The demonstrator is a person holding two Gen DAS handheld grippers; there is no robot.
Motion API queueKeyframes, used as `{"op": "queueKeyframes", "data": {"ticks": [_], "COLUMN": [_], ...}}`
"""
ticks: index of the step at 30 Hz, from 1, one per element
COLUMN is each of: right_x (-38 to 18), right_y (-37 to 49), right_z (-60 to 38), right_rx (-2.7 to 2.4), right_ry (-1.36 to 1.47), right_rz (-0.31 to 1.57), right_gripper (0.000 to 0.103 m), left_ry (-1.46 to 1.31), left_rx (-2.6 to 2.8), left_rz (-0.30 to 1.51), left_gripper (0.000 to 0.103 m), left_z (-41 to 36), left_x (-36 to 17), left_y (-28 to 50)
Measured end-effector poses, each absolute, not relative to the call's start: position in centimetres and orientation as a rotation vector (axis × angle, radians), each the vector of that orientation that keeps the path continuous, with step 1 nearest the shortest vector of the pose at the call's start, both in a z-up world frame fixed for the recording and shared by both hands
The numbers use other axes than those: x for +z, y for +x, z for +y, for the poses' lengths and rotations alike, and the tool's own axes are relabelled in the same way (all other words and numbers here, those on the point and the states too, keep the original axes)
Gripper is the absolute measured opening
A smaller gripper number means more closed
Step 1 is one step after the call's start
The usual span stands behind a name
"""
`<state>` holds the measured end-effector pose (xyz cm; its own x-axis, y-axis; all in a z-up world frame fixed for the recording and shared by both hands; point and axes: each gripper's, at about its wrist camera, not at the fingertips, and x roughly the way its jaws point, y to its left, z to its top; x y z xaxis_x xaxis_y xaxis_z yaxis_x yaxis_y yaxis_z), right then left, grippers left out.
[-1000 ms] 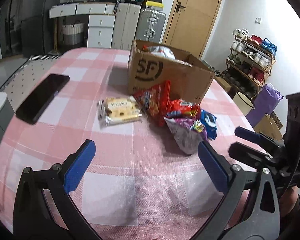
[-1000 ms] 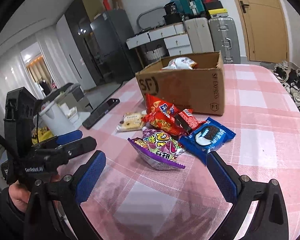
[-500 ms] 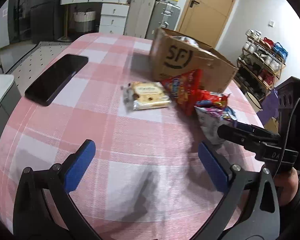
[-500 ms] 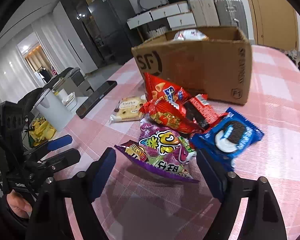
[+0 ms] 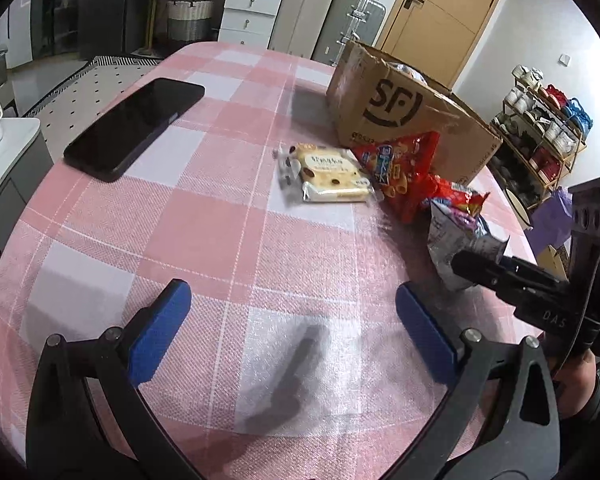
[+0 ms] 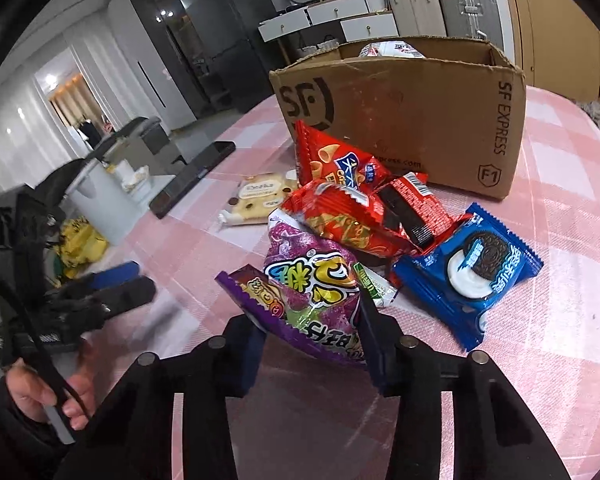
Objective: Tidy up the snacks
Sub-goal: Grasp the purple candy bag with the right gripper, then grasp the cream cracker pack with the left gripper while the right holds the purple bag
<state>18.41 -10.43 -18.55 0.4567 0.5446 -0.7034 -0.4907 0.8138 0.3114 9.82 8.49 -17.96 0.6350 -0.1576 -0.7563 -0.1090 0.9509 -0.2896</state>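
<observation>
On the far left of the pink checked table [image 5: 220,216] lies a black phone [image 5: 136,128], which has no part in the sorting. The left gripper [image 5: 292,332] hangs low over a bare part of the cloth, its blue fingers [image 5: 158,332] spread wide and released, with nothing between them. To the right of the phone a pale biscuit pack [image 5: 326,174] lies flat, just beside a red chip bag [image 6: 334,164] that leans at the near wall of the cardboard box [image 6: 412,112]; one white packet already shows inside the box. In front of the box the other snacks are heaped: a red wrapper [image 6: 340,220], a dark red cookie pack [image 6: 414,210] and, at the right, a blue cookie pack [image 6: 476,268]. The right gripper [image 6: 312,340] is closing on the near edge of the purple candy bag [image 6: 316,280], and the foil is already pinched between its jaws, so I judge the step in hand to be the pick of this bag. The next move seems to call for a lift clear of the heap, so that the red wrapper touching it is not dragged, and then a carry to the far side over the box rim.
</observation>
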Motion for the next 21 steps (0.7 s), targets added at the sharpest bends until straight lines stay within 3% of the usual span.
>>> {"op": "queueKeyframes", "data": {"ticks": [21], "right_x": [-16.0], "right_y": [13.5], "right_z": [-15.6], "right_rx": [0.692], "right_ry": [0.227], "right_rz": [0.795], "right_gripper": [0.037], "left_ry": [-0.336], "left_rx": [-0.010], "left_rz": [0.945], "left_gripper": [0.102], "left_z": [8.6], "left_x": [-17.3], "left_y": [13.6]}}
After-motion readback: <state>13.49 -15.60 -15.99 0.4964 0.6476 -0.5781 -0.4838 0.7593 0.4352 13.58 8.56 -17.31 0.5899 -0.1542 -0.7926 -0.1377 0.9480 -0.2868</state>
